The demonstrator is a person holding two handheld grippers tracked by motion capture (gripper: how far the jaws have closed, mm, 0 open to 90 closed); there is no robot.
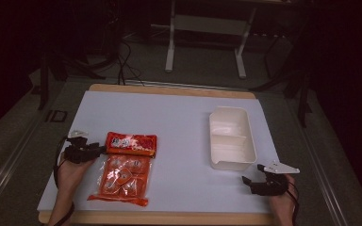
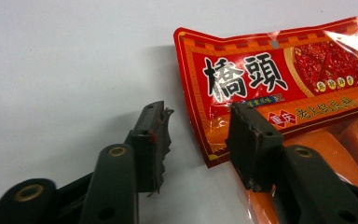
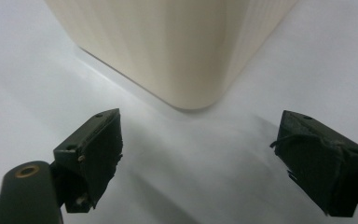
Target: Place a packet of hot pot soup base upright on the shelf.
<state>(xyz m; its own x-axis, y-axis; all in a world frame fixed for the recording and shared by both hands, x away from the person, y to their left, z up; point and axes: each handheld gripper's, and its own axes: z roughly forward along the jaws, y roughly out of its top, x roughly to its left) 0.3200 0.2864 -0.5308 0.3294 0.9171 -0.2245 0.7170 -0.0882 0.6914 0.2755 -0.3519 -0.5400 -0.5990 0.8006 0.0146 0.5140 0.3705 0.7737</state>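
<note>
Barely begun: left gripper (image 2: 196, 140), jaws apart, straddles the corner of the red snack pack (image 1: 125, 167) w/o pinching it; pack lies flat on the worktop (image 1: 179, 136). Right gripper (image 3: 200, 158) idles, jaws released, near the cream tray (image 1: 231, 137), which is empty.

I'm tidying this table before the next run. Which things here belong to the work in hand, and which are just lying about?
In the work:
- red and orange plastic seasoning packet, corner between the open left gripper
- cream two-compartment plastic tray, near the open right gripper

Lying about:
- white metal table frame on the floor behind
- black cables on the floor
</note>
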